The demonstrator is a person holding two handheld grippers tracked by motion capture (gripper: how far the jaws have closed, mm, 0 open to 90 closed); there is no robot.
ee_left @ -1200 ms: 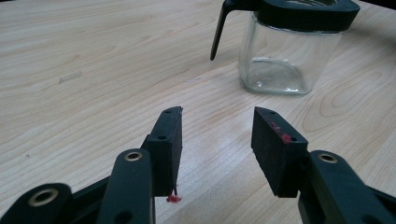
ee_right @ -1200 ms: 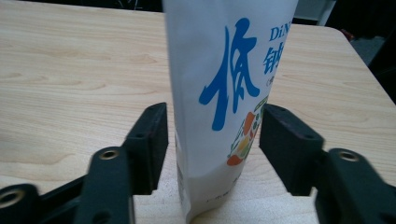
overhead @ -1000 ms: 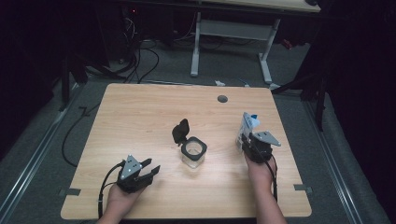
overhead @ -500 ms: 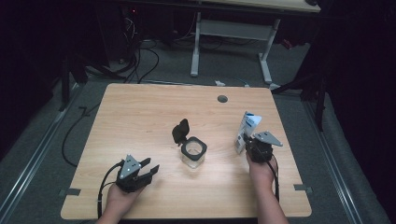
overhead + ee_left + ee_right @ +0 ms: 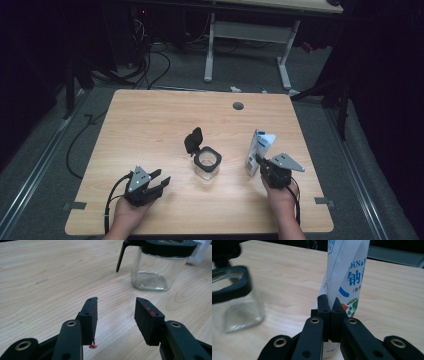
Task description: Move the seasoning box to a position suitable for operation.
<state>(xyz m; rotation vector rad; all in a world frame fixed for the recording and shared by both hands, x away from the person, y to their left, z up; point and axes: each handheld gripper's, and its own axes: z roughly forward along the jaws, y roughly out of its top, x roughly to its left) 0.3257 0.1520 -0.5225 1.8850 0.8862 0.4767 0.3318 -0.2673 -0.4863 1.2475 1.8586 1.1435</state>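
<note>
A clear glass jar with a black rim and an open flip lid stands mid-table; it also shows as the jar ahead of my left gripper and the jar left of my right gripper. A white and blue pouch with printed characters is held upright, and my right gripper is shut on its lower edge; the pouch rises from between the jaws of that gripper. My left gripper rests open near the front left, and in its own view the gripper holds nothing.
The wooden table has a round cable hole near its far edge. Cables and a desk frame lie on the dark floor beyond the table.
My right gripper has carried the pouch a little to the left, toward the jar, and stood it more upright. The left gripper has stayed put.
</note>
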